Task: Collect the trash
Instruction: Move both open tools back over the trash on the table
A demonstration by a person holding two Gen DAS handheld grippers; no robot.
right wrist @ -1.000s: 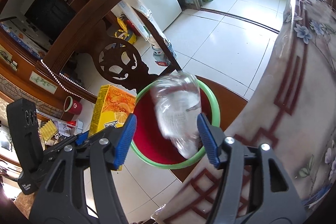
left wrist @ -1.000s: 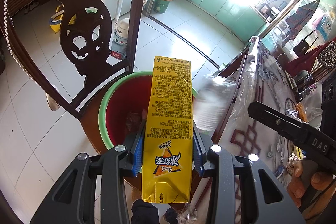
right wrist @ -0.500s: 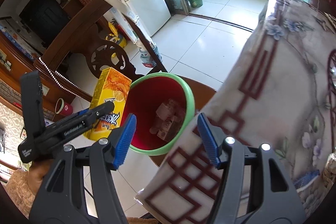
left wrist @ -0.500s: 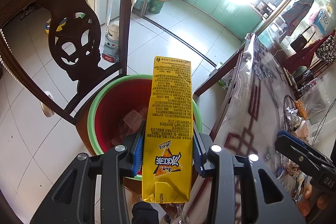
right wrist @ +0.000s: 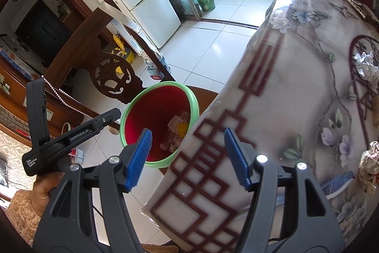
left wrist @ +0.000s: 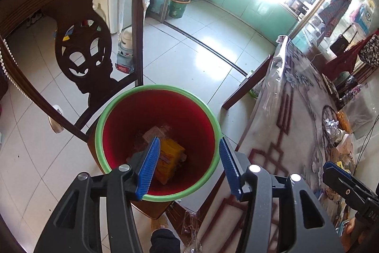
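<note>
Over the red bin with the green rim, the left tool is hanging with its blue pads spread wide and nothing between them. Down at the bottom of the bin, the yellow drink carton is lying tilted among other scraps, partly hidden behind the left blue pad. The bin is sitting on the seat of a dark carved wooden chair, just beside the edge of the counter, which is wearing a flowered cloth under clear plastic. Beside it, the right tool is hovering released over the counter's corner, gripping nothing. Farther along the counter, crumpled foil and a crumpled wrapper are lying near its right side.
</note>
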